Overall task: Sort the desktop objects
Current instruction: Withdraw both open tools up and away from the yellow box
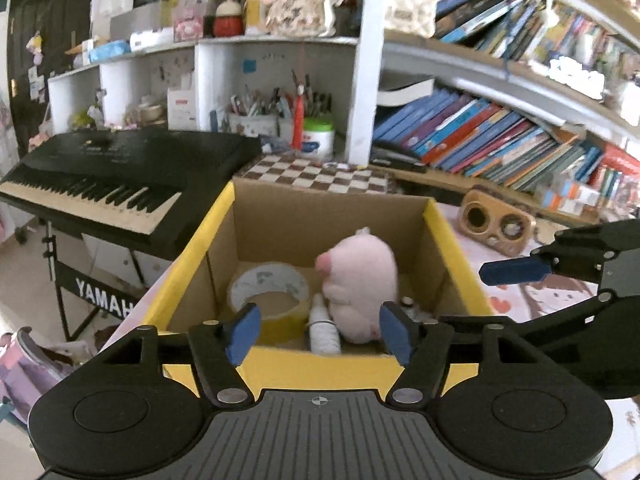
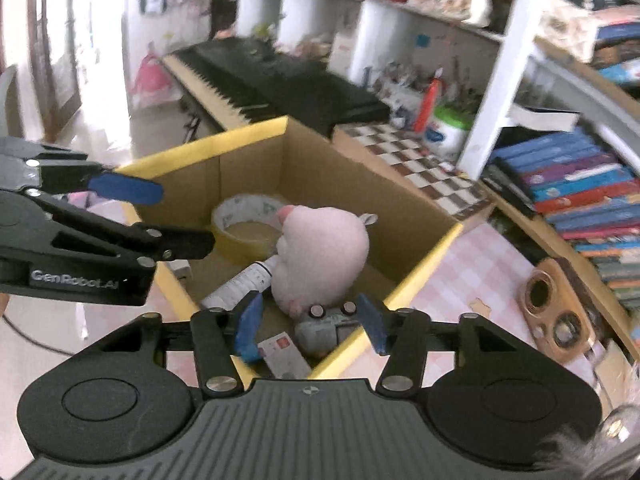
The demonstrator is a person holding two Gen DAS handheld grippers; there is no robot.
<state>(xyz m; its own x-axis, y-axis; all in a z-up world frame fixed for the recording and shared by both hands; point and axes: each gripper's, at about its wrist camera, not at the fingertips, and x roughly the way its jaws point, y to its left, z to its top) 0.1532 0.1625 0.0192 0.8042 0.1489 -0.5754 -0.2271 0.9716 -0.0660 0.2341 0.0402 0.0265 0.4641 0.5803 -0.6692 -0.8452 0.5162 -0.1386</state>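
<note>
A cardboard box with a yellow rim stands on the desk under both grippers. Inside it sits a pink plush toy, upright beside a roll of tape and a white bottle lying flat. A small grey toy car and a little card packet lie at the near corner. My left gripper hangs open above the near rim, nothing between its blue pads. My right gripper is open too, clear of the plush.
A black keyboard on a stand is to the left of the box. A chessboard lies behind it, below white shelves. Leaning books fill the shelf on the right. A wooden speaker lies on the pink checked cloth.
</note>
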